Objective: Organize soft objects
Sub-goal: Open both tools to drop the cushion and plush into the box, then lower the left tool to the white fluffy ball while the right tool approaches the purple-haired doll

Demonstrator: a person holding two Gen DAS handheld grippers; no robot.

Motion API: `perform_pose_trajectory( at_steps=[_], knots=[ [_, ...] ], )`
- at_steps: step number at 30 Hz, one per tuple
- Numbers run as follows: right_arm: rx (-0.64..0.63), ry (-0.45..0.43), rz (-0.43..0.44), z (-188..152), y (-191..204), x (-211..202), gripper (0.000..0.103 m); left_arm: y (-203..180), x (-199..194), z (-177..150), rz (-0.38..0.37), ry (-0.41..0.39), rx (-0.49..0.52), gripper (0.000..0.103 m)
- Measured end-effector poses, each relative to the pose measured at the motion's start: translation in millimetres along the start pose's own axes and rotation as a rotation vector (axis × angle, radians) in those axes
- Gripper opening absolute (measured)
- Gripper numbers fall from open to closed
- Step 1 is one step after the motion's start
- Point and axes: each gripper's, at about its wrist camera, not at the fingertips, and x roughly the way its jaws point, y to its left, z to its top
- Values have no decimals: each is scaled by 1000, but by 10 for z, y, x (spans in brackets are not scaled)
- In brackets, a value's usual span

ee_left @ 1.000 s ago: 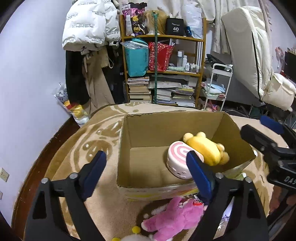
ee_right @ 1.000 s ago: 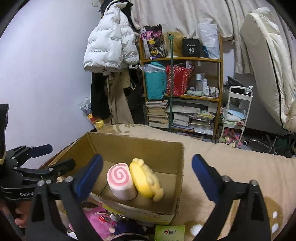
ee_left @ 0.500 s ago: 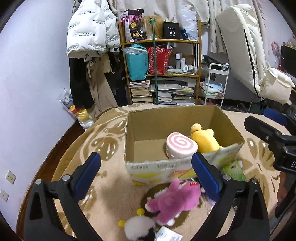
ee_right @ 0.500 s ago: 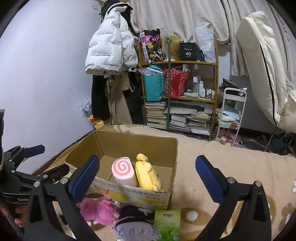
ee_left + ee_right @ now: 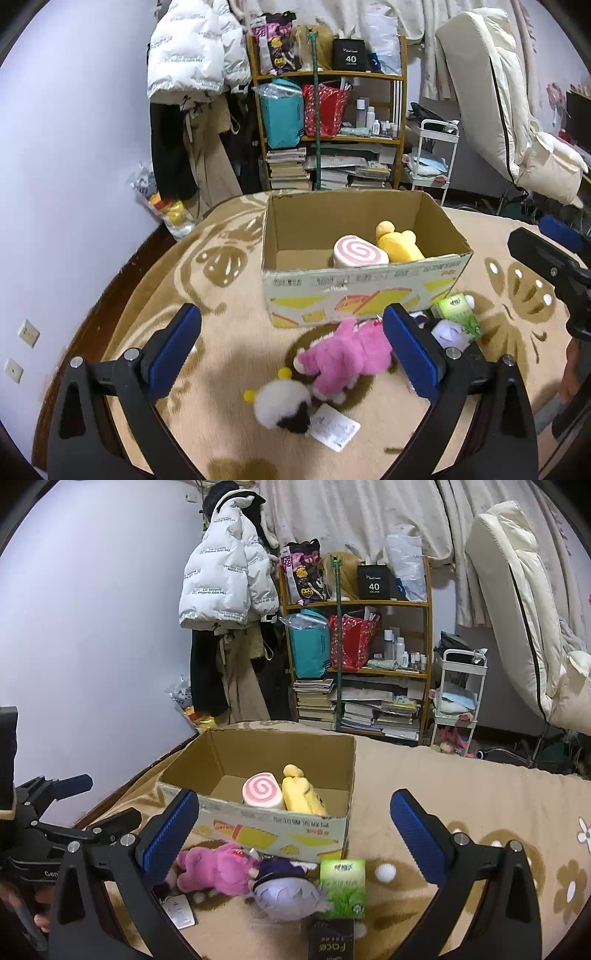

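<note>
The left gripper [image 5: 291, 354] hangs with its jaws spread wide and nothing between the blue pads, above a beige patterned carpet [image 5: 207, 295]. On the carpet under it lies a white-and-black plush [image 5: 282, 404] with yellow antennae; its face is turned away, and a paper tag [image 5: 334, 430] lies against it. Just right of it sprawls a pink plush [image 5: 347, 360], partly masked by the gripper's right finger. Behind them stands an open cardboard box [image 5: 354, 291]; inside, side by side against its right half, are a pink swirl roll cushion [image 5: 358, 253] and a yellow plush [image 5: 397, 243], their lower parts hidden by the near wall. In the right wrist view a purple-haired plush [image 5: 288, 890] lies face down beside a green tissue pack [image 5: 343, 888], with a dark packet [image 5: 330, 941] cut off at the bottom edge. The right gripper [image 5: 295, 834] is likewise spread wide, pinching nothing.
</note>
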Motion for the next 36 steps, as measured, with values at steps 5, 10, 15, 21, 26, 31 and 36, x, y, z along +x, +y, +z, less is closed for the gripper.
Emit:
perform_pose_trajectory(
  at_steps=[5,10,15,21,26,31,36],
  knots=[
    [18,0,3,-51,-7,-97,103,55,-118,-94,-14,24,-35,98],
    [22,13,9,-130,17,-164,103,89,-183,-146,-22,43,-51,98],
    [26,37,24,-203,61,-167,103,129,-130,-183,-15,95,-72,98],
    [41,75,34,-272,64,-66,103,147,6,-214,-17,153,-81,98],
    [71,122,25,-359,1,74,103,120,198,-259,-1,229,-64,98],
    [103,161,29,-409,-51,196,103,88,353,-295,-23,285,-56,98],
    [112,193,29,-468,-61,310,103,64,544,-350,-42,354,-53,98]
  ],
)
